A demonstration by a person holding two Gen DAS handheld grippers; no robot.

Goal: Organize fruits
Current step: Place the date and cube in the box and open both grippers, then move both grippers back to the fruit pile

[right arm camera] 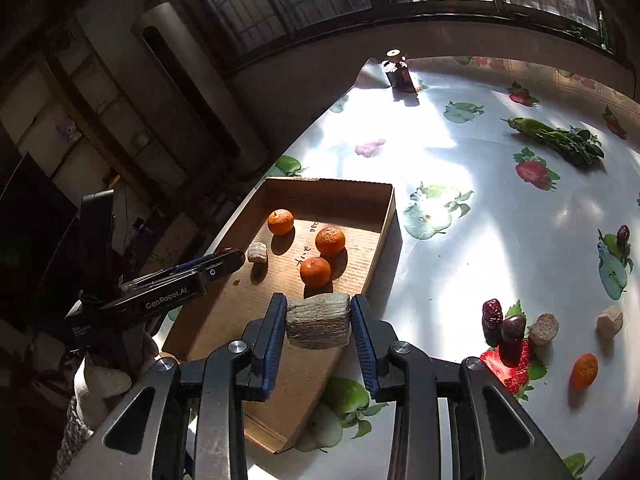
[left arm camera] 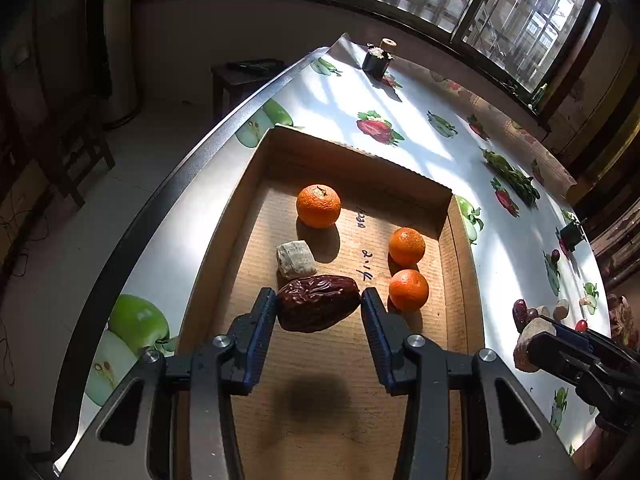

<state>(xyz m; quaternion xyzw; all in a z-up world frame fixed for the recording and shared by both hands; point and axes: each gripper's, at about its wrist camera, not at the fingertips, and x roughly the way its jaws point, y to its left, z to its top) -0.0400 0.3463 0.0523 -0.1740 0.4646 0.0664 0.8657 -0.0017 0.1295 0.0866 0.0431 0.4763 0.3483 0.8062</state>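
Note:
A cardboard tray (left arm camera: 456, 248) (right arm camera: 386, 216) lies on the table and holds three oranges (left arm camera: 319, 205) (left arm camera: 407, 246) (left arm camera: 408, 289) and a pale cut chunk (left arm camera: 295, 258). My left gripper (left arm camera: 319, 302) is shut on a dark red date (left arm camera: 318, 303) and holds it over the tray. My right gripper (right arm camera: 319, 320) is shut on a pale fibrous chunk (right arm camera: 319, 321) above the tray's near right edge. It also shows in the left wrist view (left arm camera: 532, 346). On the table to the right lie more dates (right arm camera: 492, 316) (right arm camera: 513, 334), pale chunks (right arm camera: 543, 329) (right arm camera: 609, 321) and a small orange (right arm camera: 584, 370).
The table has a glossy fruit-print cloth (right arm camera: 460, 248). A dark jar (left arm camera: 377, 61) stands at the far end. A green vegetable bunch (right arm camera: 560, 140) lies far right. Another date (right arm camera: 623, 235) lies at the right. The table's left edge (left arm camera: 192, 168) drops to the floor.

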